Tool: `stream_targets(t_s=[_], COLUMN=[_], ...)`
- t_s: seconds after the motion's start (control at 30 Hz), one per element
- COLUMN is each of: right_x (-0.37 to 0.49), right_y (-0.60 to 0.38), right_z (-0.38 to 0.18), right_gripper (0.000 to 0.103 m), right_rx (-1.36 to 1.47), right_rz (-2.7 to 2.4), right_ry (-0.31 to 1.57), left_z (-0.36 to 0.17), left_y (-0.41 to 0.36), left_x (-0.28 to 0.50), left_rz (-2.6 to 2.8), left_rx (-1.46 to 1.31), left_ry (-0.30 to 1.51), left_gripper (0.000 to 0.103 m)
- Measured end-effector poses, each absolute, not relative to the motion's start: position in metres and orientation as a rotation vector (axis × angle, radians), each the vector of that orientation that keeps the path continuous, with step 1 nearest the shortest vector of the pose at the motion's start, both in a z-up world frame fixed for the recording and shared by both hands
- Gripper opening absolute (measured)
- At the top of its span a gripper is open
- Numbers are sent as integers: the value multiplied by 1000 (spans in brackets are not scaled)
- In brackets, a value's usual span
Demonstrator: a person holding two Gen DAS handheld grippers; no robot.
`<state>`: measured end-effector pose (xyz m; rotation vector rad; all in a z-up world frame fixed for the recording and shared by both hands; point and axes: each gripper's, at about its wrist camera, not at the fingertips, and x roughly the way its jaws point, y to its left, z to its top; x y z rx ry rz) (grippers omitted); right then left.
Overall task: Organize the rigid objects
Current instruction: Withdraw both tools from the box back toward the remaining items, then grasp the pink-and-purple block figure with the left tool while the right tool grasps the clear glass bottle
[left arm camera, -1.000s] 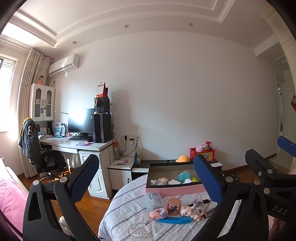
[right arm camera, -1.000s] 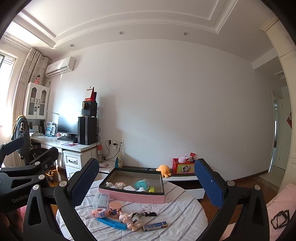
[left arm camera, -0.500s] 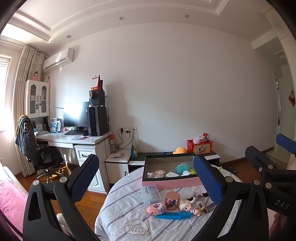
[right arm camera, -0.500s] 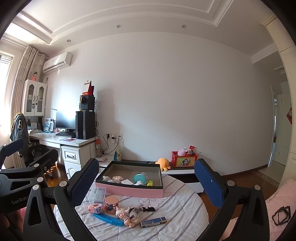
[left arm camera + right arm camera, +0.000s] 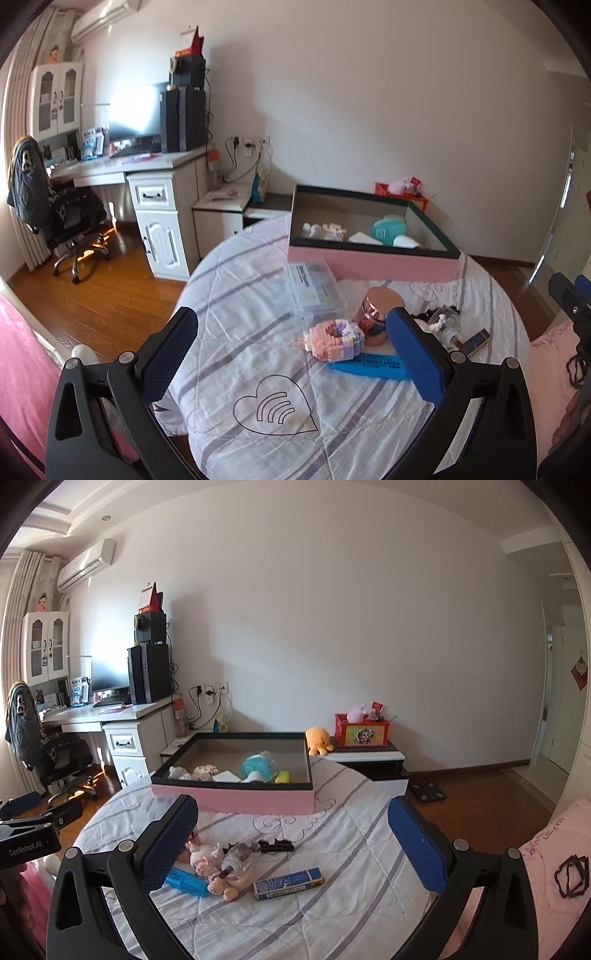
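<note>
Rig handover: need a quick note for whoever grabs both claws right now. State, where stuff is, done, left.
Left claw: open, empty, above the near table edge.
Right claw: open, empty, over the loose pile.
Pink box sits at the far side of the round table; a teal item and a few small pieces already lie inside.
Still on the cloth: clear plastic case, copper-lidded jar, block donut, blue marker, small dolls, black clip, blue flat pack.
Done: some items boxed. Left: box the rest.
</note>
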<state>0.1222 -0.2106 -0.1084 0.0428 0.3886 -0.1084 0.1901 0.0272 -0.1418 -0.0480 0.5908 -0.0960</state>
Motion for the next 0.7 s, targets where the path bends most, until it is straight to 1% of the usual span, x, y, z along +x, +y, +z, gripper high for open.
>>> stream_targets(t_s=[0.23, 0.5, 0.57, 0.6, 0.67, 0.7], right_x=[162, 186, 189, 191, 192, 194], right_y=[-219, -230, -229, -228, -224, -222], right_z=[-149, -172, -176, -177, -179, -180], right_gripper=[103, 103, 103, 103, 103, 103], right_rx=[54, 61, 56, 54, 53, 51], right_rz=[-101, -103, -100, -94, -80, -73], right_ry=[500, 577, 589, 596, 606, 613], left_z=[-191, -219, -224, -224, -223, -222], left_y=[0, -8, -9, -10, -8, -7], left_x=[235, 271, 276, 277, 277, 277], left_rz=[-126, -150, -169, -180, -204, -212], left_rx=[9, -22, -34, -41, -66, -75], left_ry=[751, 841, 856, 862, 849, 844], left_gripper=[103, 103, 101, 99, 88, 77])
